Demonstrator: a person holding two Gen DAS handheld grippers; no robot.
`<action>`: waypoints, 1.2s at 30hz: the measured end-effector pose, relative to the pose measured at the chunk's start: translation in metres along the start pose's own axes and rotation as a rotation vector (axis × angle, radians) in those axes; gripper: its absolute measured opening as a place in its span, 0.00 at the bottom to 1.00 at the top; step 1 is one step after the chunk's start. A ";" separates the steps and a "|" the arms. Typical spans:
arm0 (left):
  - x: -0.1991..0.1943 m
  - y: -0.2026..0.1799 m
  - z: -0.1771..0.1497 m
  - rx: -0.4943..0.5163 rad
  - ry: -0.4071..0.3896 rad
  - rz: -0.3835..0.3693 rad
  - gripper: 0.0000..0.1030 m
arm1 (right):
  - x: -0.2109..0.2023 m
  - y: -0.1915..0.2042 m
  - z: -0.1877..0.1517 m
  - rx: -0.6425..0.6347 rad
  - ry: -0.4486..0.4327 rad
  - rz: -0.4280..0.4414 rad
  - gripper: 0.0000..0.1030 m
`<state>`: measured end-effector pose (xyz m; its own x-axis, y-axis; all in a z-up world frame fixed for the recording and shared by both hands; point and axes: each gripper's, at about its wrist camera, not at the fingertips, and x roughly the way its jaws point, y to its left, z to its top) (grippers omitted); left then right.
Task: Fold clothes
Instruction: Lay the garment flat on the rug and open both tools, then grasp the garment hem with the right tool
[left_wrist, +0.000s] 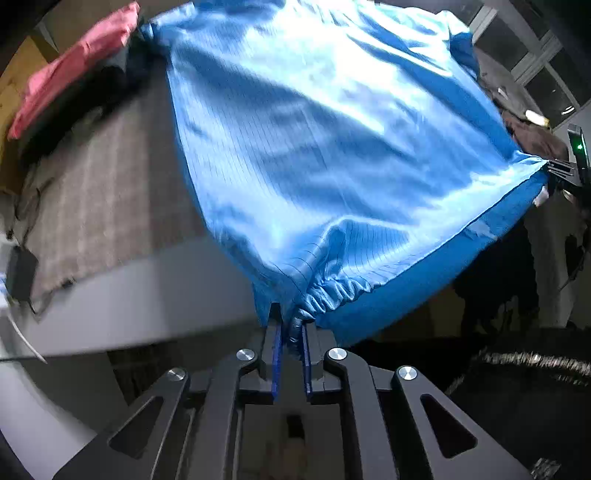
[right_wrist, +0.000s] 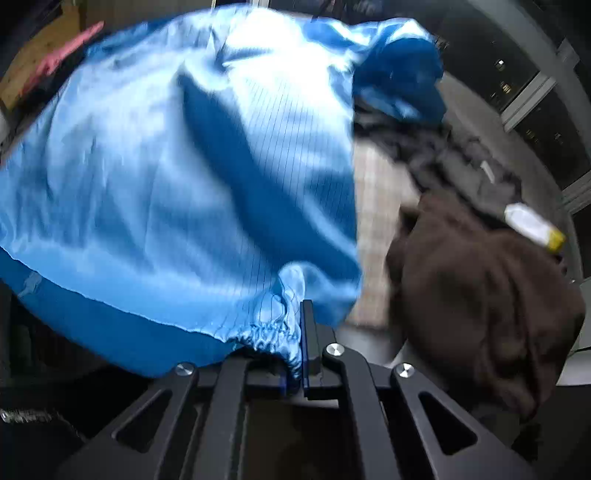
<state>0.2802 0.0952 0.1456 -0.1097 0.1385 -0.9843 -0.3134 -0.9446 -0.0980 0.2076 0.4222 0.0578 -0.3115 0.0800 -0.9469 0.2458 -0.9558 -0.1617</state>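
Progress looks partial: far left, a folded pink garment (left_wrist: 70, 70) tops a dark stack. The left hand-held gripper (left_wrist: 292, 332) and right hand-held gripper (right_wrist: 293, 343) each pinch a gathered hem corner of the shiny blue striped garment (left_wrist: 332, 129), spread unfolded over the beige-covered surface (left_wrist: 110, 192). Right, a brown heap (right_wrist: 480, 295) waits; dark windows beyond.
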 end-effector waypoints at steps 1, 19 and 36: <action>0.004 0.000 -0.009 -0.009 0.026 -0.003 0.20 | 0.003 0.005 -0.008 -0.023 0.038 0.018 0.07; -0.055 -0.070 0.093 0.084 -0.182 -0.068 0.23 | -0.077 -0.066 -0.001 -0.056 -0.110 0.384 0.30; 0.053 -0.133 0.179 0.287 -0.117 -0.212 0.36 | 0.013 -0.150 0.182 0.356 -0.219 0.249 0.36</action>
<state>0.1470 0.2811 0.1325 -0.1161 0.3705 -0.9216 -0.5907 -0.7717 -0.2358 0.0000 0.5151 0.1203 -0.4784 -0.1881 -0.8578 0.0197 -0.9788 0.2036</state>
